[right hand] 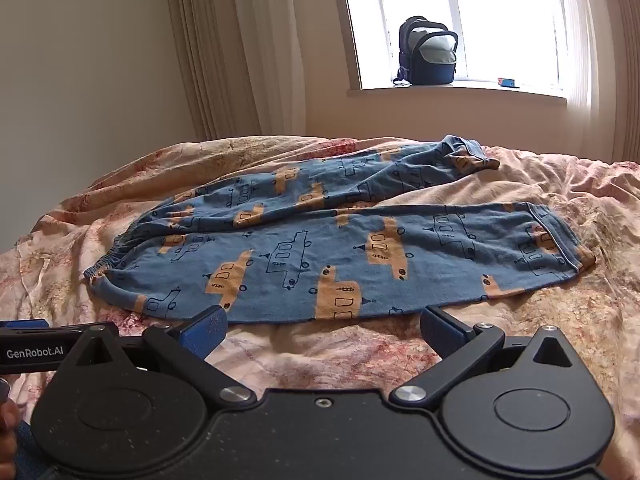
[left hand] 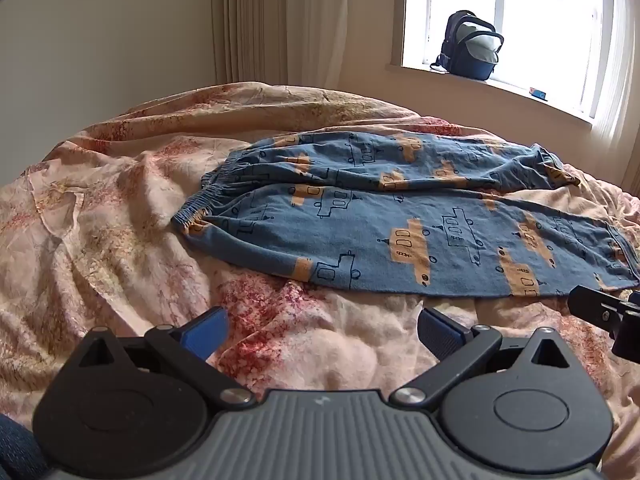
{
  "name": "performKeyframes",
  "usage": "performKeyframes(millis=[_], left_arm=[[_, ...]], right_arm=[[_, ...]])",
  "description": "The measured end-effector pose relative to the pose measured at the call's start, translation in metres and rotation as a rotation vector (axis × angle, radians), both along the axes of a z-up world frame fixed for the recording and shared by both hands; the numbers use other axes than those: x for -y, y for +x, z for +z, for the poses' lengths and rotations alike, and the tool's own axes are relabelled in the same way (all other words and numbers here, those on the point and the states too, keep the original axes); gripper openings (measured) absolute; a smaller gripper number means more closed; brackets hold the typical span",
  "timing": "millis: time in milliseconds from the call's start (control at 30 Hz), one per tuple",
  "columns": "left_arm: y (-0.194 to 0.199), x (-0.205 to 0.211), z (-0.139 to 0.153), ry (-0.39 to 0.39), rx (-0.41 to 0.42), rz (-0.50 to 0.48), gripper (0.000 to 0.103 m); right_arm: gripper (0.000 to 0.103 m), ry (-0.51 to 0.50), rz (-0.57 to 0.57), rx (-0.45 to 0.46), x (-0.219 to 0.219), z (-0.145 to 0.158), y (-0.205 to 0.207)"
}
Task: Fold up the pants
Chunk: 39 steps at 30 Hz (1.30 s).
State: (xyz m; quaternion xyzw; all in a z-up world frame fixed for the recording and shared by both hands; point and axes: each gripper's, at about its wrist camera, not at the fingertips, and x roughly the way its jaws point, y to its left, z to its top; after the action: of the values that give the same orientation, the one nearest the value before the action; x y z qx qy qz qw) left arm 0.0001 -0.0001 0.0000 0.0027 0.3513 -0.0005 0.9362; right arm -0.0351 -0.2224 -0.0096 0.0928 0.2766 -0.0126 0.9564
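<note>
Blue pants (left hand: 400, 224) with orange and outlined vehicle prints lie spread on the bed, waistband to the left, both legs running right. The far leg is rumpled, the near leg lies flat. They also show in the right wrist view (right hand: 340, 248). My left gripper (left hand: 322, 334) is open and empty, hovering over the bedspread short of the pants' near edge. My right gripper (right hand: 324, 332) is open and empty, just in front of the near leg's edge. The right gripper's tip shows in the left wrist view (left hand: 608, 312).
The bed is covered by a wrinkled pink floral bedspread (left hand: 120, 240). A dark backpack (left hand: 472, 46) and a small blue object (left hand: 538, 94) sit on the windowsill behind the bed. Curtains (right hand: 240, 48) hang at the wall.
</note>
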Motion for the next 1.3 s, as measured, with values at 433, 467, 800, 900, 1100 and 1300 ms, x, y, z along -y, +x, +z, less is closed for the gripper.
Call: performKeyframes(millis=[433,467,800,900,1100,1300], left_arm=[[-0.0001,0.0,0.0,-0.002,0.003,0.0,0.103],[-0.0001,0.0,0.0,-0.003,0.003,0.0,0.103],[0.0,0.0001,-0.0002,-0.004,0.002,0.0,0.103],[-0.0003,0.0001,-0.0001,-0.004,0.001,0.002,0.103],[-0.0011,-0.0001,0.0002,-0.001,-0.001,0.001,0.103],[-0.0006,-0.0015,-0.0024,0.002,-0.003,0.0,0.103]], right_arm=[[0.103,0.0,0.001,0.0,0.0001,-0.0002,0.0002],[0.103,0.0,0.001,0.0,0.0001,-0.0002,0.0003],[0.103,0.0,0.0,-0.005,0.001,0.0007,-0.0006],[0.103,0.001,-0.001,-0.004,0.0008,-0.0009,0.002],[0.103,0.002,0.0,-0.003,0.0006,-0.0008,0.0014],[0.103,0.002,0.001,-0.005,0.0001,-0.0005,0.0004]])
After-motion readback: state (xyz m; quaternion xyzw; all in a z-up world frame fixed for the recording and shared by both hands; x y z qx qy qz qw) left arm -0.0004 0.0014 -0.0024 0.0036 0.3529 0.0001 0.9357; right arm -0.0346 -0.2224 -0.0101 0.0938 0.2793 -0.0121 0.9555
